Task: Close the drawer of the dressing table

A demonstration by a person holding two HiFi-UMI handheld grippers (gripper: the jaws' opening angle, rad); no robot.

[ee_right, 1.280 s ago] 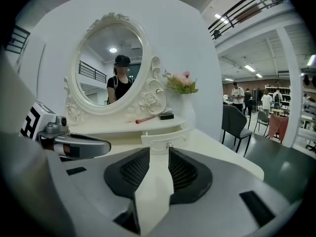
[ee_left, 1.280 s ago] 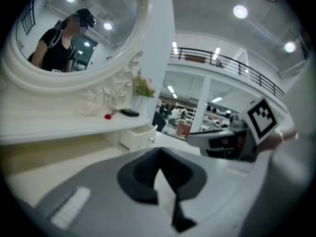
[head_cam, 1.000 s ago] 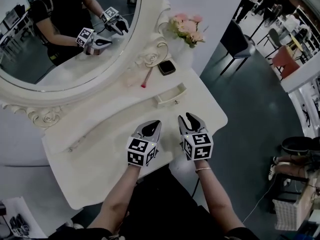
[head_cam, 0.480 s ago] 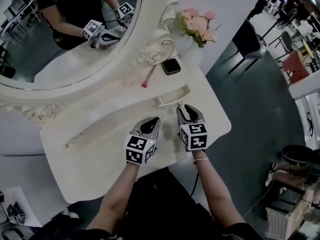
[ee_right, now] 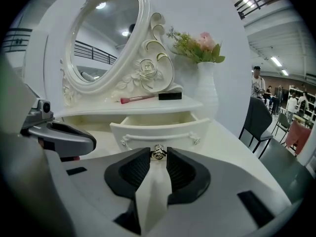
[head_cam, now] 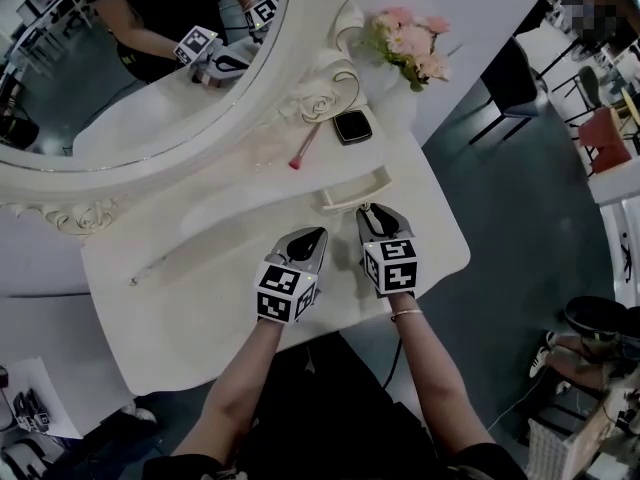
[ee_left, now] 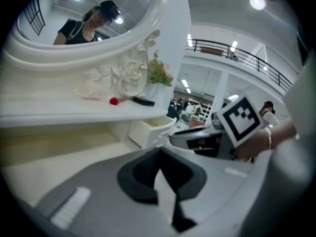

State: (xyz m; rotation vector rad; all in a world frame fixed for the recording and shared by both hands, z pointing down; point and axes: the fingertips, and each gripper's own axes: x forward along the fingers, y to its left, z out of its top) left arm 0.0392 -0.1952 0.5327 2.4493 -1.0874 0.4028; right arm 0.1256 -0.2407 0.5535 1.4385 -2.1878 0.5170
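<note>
The white dressing table (head_cam: pixel 200 298) has a small drawer (head_cam: pixel 355 189) pulled out under its shelf. In the right gripper view the drawer front (ee_right: pixel 158 128) fills the middle, and its metal knob (ee_right: pixel 158 152) sits right at the tips of my right gripper (ee_right: pixel 158 155). The jaws are closing with a narrow gap left, and the pads do not press on the knob. In the head view the right gripper (head_cam: pixel 372 212) points at the drawer front. My left gripper (head_cam: pixel 311 236) hovers over the tabletop to its left, shut and empty (ee_left: pixel 159 152).
On the shelf lie a red-tipped makeup brush (head_cam: pixel 303 150) and a black compact (head_cam: pixel 354 126). A vase of pink flowers (head_cam: pixel 410 43) stands at the back right, beside the big oval mirror (head_cam: pixel 150 58). A dark chair (head_cam: pixel 510 78) stands on the floor to the right.
Both grippers have moved forward and down toward the drawer. The right one has come up to the drawer front, with its tips now at the knob.
</note>
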